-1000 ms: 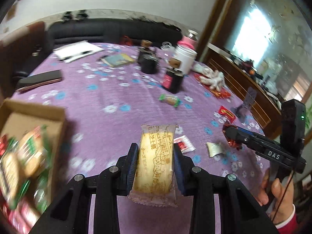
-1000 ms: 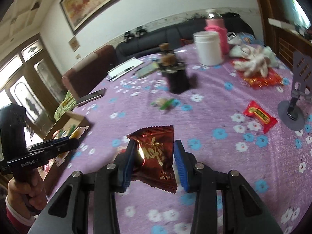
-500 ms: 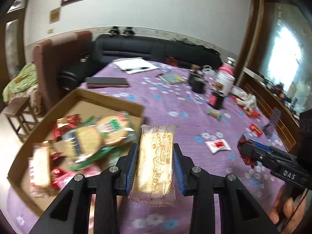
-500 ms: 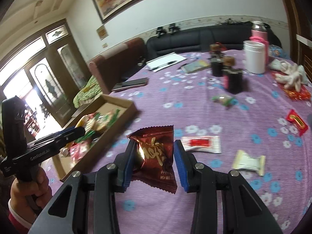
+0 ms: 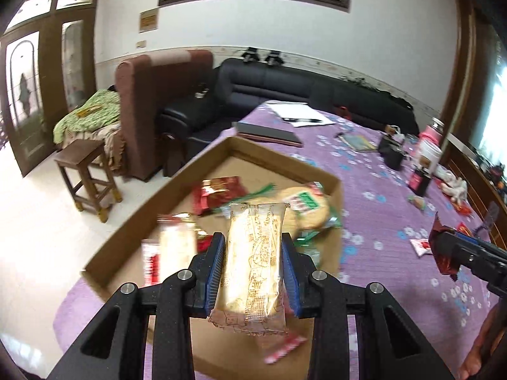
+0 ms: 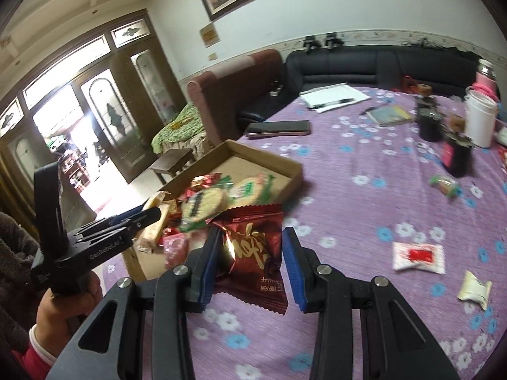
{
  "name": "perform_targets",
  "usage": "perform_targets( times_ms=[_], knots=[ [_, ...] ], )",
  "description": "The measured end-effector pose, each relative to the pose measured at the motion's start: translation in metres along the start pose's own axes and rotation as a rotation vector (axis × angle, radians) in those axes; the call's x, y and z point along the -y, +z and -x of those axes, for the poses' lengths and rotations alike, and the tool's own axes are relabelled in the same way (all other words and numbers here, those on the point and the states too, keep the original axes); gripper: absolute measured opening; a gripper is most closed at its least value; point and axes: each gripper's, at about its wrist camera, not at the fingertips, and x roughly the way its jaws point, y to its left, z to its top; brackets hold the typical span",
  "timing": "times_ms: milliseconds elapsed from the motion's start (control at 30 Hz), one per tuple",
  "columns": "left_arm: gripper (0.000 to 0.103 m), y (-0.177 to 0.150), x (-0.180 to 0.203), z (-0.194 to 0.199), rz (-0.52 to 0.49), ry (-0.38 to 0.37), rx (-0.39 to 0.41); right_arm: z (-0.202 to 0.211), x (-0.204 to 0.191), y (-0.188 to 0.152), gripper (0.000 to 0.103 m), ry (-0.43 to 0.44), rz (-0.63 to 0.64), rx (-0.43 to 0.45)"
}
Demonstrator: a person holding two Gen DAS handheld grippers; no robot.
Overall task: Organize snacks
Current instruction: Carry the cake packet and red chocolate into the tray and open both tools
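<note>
Two tools each clamp a snack. The left tool [image 5: 253, 262] pinches a pale biscuit packet [image 5: 252, 272] between its blue pads, held above the cardboard box [image 5: 282, 158] of snacks. The right tool [image 6: 252, 262] grips a dark red packet [image 6: 253, 247] over the purple-clothed surface [image 6: 348, 196], just beside the box.

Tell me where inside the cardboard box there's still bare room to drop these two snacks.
The far end of the cardboard box is bare, between its far wall and the round crackers. The near half is crowded with crackers, red packets and a wafer bar. The left gripper holds a cake above the box, the right gripper a maroon packet.
</note>
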Motion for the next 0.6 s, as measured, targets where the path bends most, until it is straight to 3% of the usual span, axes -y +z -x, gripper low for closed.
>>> perform_targets(
  times_ms=[267, 600],
  knots=[
    [0.037, -0.003, -0.025, -0.004, 0.032, 0.04, -0.003, -0.042, -0.042, 0.012, 0.038, 0.052, 0.06, -0.045],
    [0.037, -0.005, -0.039, -0.012, 0.046, 0.057, -0.014, -0.084, -0.061, 0.021, 0.038, 0.071, 0.077, -0.083]
  ],
)
